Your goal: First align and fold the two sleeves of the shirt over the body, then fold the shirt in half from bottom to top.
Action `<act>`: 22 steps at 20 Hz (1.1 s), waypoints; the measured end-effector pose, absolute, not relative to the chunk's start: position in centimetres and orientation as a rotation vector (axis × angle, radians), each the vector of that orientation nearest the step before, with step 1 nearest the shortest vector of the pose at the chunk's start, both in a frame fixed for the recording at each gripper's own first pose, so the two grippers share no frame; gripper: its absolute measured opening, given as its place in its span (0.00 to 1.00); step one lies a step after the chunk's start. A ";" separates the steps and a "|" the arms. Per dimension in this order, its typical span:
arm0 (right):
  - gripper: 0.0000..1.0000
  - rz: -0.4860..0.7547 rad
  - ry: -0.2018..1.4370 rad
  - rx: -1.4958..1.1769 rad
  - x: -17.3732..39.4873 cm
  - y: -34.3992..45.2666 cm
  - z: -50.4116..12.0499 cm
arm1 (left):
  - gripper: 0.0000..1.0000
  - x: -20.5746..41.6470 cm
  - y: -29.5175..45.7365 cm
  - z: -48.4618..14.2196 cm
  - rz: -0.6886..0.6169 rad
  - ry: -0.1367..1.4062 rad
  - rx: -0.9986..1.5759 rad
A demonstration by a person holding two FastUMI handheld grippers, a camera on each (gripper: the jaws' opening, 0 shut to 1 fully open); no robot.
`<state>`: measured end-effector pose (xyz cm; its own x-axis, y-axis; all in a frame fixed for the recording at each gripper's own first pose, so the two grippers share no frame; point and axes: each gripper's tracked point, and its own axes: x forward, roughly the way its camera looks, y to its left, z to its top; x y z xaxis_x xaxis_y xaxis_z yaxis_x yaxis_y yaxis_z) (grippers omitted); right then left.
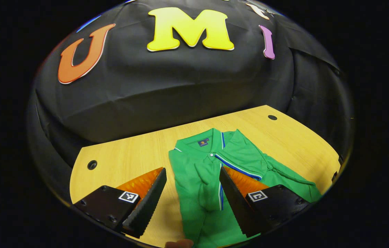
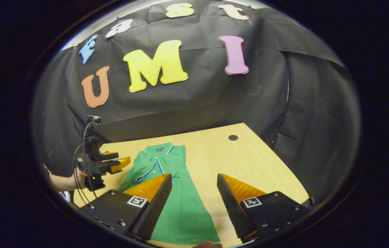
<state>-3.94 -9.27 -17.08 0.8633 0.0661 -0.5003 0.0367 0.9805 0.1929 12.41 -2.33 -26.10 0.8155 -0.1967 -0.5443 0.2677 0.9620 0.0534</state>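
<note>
- Booth: I see black cloth [image 1: 180,89] hanging behind and to the sides of the work area.
- Desk [image 1: 125,158]: pale wood top with a dark round hole near each far corner; one hole [image 2: 233,137] sits by the far right corner in my right gripper view.
- Shirt [image 1: 201,179]: green polo with a collar and a blue-and-white stripe along the placket, lying flat on the desk, collar toward the far edge, hem toward the near edge. In my left gripper view one sleeve [image 1: 249,158] lies folded across the chest.
- Left gripper [image 1: 192,193]: I hold it above the shirt's near half, fingers spread wide, gripping nothing. In my right gripper view it [image 2: 120,165] hovers by the shirt's left shoulder, with a hand [image 2: 77,181] on its handle.
- Right gripper [image 2: 194,198]: above the near right part of the desk, fingers wide apart, empty, over the shirt's right edge [image 2: 184,206].
</note>
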 end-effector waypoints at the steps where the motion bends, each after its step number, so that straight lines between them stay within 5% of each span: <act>1: 0.84 0.041 0.529 0.180 -3.7 -8.7 -17.1 | 0.99 11.3 -1.7 -25.5 -0.234 0.563 0.123; 12: 0.84 0.225 0.665 0.014 -3.9 -8.0 -22.7 | 0.99 -3.0 1.7 -26.1 -0.191 0.668 0.089; 22: 0.84 0.441 0.959 -0.156 -14.4 -10.3 -33.8 | 0.99 -19.1 1.9 -32.2 -0.404 0.980 0.022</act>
<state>-14.44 -10.33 -33.82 0.4933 0.2943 -0.8185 -0.4299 0.9005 0.0647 -19.09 1.86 -32.23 0.4891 -0.3224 -0.8104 0.3417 0.9257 -0.1620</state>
